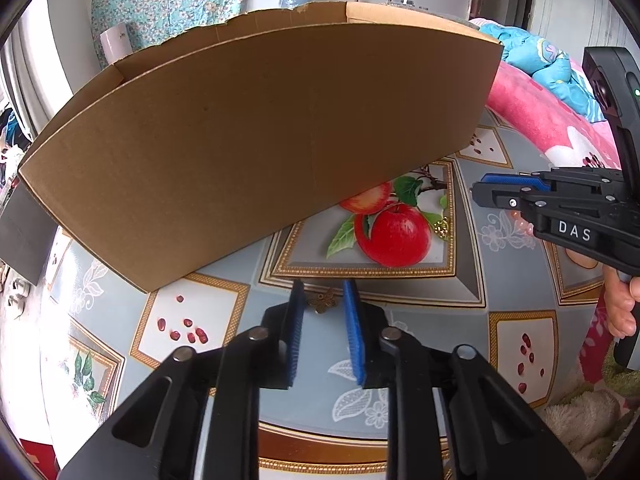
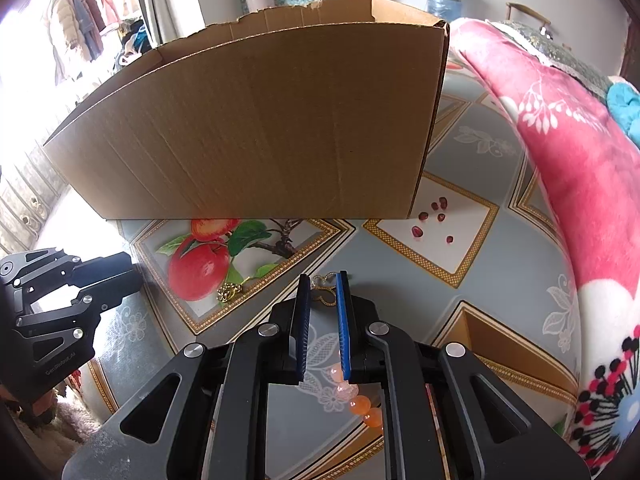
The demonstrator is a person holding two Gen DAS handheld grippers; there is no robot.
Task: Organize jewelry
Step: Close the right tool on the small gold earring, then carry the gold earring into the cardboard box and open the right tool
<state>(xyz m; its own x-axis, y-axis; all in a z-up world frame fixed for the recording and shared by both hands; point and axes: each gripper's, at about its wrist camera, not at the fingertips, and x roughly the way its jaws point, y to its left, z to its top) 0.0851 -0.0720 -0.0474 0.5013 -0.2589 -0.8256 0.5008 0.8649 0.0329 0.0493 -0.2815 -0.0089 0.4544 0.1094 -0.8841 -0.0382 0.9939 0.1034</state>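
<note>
My left gripper (image 1: 324, 294) points down at the patterned tablecloth, and a small bronze butterfly-shaped piece (image 1: 324, 300) sits between its blue pads, which close against it. My right gripper (image 2: 322, 290) is shut on a gold butterfly charm (image 2: 326, 288). A string of peach beads (image 2: 354, 398) hangs from that grip; the beads (image 1: 520, 220) also show under the right gripper (image 1: 478, 187) in the left wrist view. A small gold ornament (image 1: 442, 227) (image 2: 230, 292) lies loose beside the printed apple. The left gripper (image 2: 134, 268) appears at the left edge of the right wrist view.
A large open cardboard box (image 1: 260, 140) (image 2: 260, 120) stands right behind both grippers. A pink flowered blanket (image 2: 560, 160) is heaped at the table's right side. A person's hand (image 1: 620, 304) holds the right gripper's handle.
</note>
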